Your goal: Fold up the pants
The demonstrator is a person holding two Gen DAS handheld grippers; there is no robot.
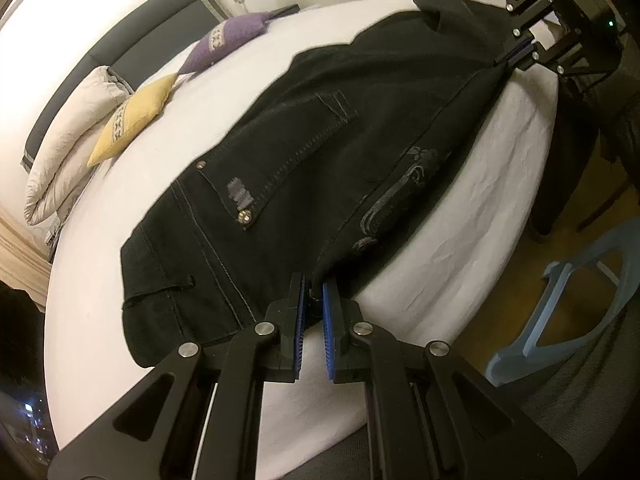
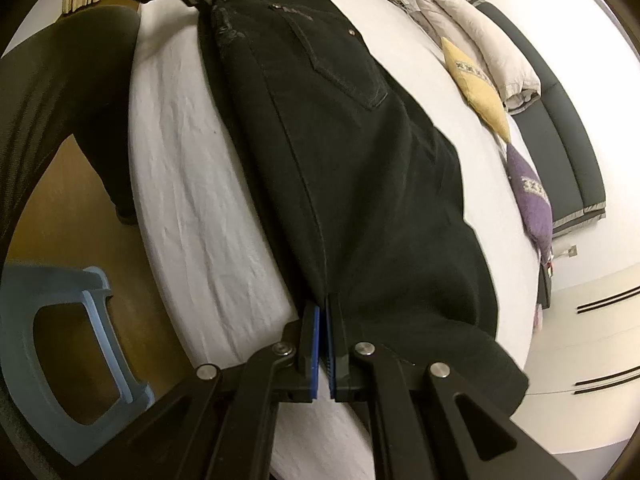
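Lying lengthwise along the near edge of the bed [image 1: 472, 216], black pants [image 1: 320, 152] are seen folded leg over leg, back pocket and rivets facing up, grey embroidery visible along the near side. Waist end is seen at the left gripper [image 1: 314, 300]; leg end is held at the right gripper [image 2: 323, 320].

Left gripper: blue pads [image 1: 329, 320] are drawn close, a narrow gap is visible, and the pants' edge by the waist is pinched between them. In the right wrist view it is seen far off at the top, clamped on the same edge.

Right gripper: pads [image 2: 316, 344] are nearly together and the side seam near the hem is gripped between them. Part of the leg end is draped over the right finger.

White sheet is wrinkled on the bed's side face. Further back on the bed, a yellow cushion [image 1: 132, 120], a purple cushion [image 1: 224, 42] and a folded beige duvet [image 1: 68, 140] are lined up against a dark headboard [image 1: 132, 48]. A blue plastic stool [image 2: 60, 360] is seen on the wood floor beside the bed.
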